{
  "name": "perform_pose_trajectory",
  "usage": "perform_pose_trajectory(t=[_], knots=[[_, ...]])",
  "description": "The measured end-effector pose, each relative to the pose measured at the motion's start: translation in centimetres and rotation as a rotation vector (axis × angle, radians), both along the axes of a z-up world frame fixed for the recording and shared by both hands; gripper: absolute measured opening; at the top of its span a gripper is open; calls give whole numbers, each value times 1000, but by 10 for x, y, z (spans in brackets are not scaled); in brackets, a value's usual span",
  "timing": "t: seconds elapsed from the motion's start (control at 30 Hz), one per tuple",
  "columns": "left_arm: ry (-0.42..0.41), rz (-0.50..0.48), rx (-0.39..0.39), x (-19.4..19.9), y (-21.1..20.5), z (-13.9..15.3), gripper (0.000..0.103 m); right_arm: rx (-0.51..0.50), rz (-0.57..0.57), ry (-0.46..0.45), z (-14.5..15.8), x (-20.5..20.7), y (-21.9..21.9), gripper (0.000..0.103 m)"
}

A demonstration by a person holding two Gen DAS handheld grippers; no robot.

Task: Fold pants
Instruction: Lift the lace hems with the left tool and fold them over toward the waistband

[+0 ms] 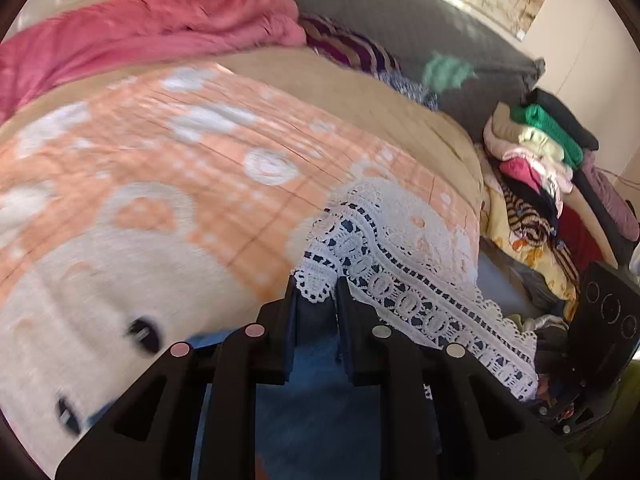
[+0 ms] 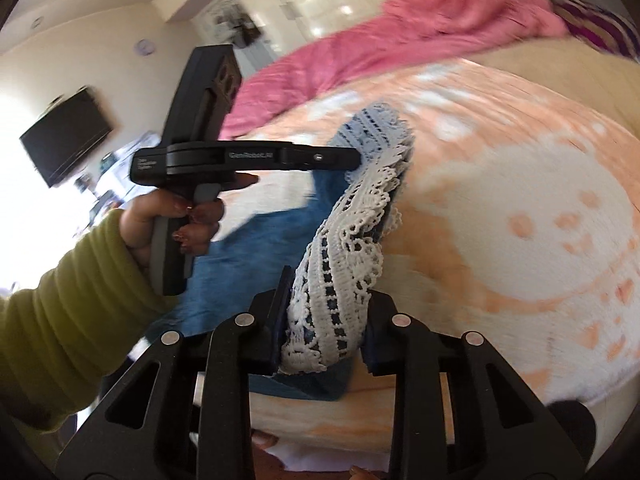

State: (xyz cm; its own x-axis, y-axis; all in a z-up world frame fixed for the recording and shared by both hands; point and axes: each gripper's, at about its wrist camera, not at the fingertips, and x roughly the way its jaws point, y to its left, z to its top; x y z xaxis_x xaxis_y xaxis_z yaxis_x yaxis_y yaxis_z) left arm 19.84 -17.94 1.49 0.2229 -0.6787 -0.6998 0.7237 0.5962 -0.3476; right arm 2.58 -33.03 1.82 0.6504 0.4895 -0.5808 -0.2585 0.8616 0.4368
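Observation:
The pants are blue denim with a wide white lace hem and lie on the bed, their hem end raised off it. My right gripper is shut on a bunch of the lace hem. In the left wrist view my left gripper is shut on a corner of the lace hem, with denim hanging below its fingers. The right wrist view shows the left gripper from the side, held by a hand in a green sleeve, its tip at the far hem.
An orange and white patterned blanket covers the bed, with a pink cover bunched at its far side. A pile of clothes sits beside the bed on the right. A dark TV hangs on the wall.

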Motion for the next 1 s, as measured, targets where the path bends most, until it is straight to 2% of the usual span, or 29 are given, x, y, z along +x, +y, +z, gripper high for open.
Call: perform_pose_trajectory(t=[0.13, 0.23, 0.37, 0.47, 0.5, 0.53, 0.6, 0.7, 0.8, 0.9, 1.0], knots=[[-6, 79, -36, -8, 55, 7, 17, -28, 126, -27, 10, 6, 50, 22], [27, 147, -7, -10, 89, -5, 17, -66, 194, -3, 2, 16, 83, 22], [90, 215, 24, -3, 114, -29, 18, -139, 256, 52, -19, 27, 118, 22], [119, 251, 17, -3, 126, -37, 22, -201, 292, 70, -31, 32, 136, 22], [122, 262, 6, -4, 129, -36, 27, -217, 305, 67, -32, 32, 141, 23], [126, 282, -21, -6, 138, -34, 31, -223, 316, 64, -31, 26, 146, 24], [137, 338, -64, -8, 153, -32, 55, -234, 347, 59, -31, 25, 157, 29], [234, 426, -163, -11, 188, -36, 59, -264, 410, 48, -36, 20, 179, 40], [328, 474, -228, -16, 206, -50, 63, -250, 460, 61, -43, 18, 190, 46], [400, 494, -293, -21, 217, -62, 66, -238, 511, 54, -42, 10, 193, 55], [452, 500, -395, -25, 225, -68, 67, -229, 509, 29, -31, 8, 181, 62]])
